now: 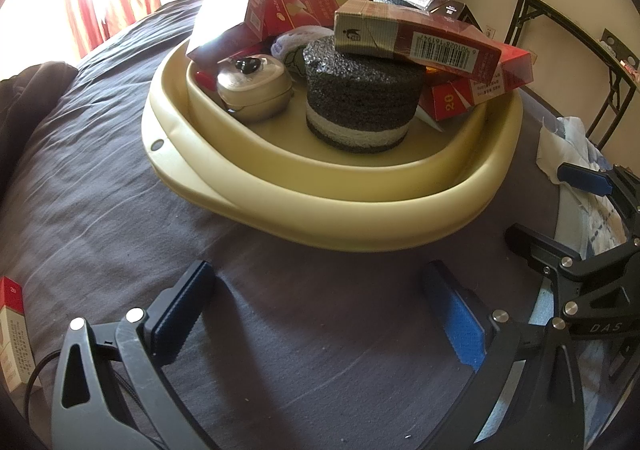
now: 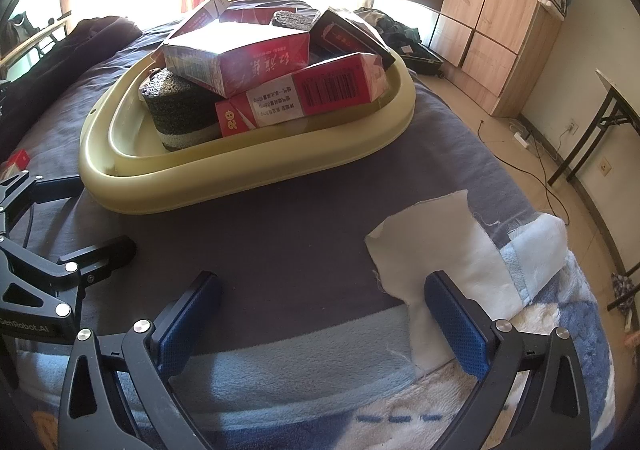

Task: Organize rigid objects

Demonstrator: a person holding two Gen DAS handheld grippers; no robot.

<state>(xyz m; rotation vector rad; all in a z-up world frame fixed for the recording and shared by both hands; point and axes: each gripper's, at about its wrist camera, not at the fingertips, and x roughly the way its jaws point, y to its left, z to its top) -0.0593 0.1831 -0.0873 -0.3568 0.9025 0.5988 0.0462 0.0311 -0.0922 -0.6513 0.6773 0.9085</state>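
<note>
Resting wide and empty, both tongs (image 1: pixel 320 314) (image 2: pixel 320 314) face one basin (image 1: pixel 360 209) holding two sponges (image 1: pixel 360 101).

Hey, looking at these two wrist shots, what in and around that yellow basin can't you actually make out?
- Left wrist view: the red box on the bed is cut off by the left edge.
- Left wrist view: the basin floor at the back is hidden behind the black sponge and the stacked boxes.
- Right wrist view: the round beige case is hidden behind the box pile.
- Both views: the window is blown out by glare.
</note>
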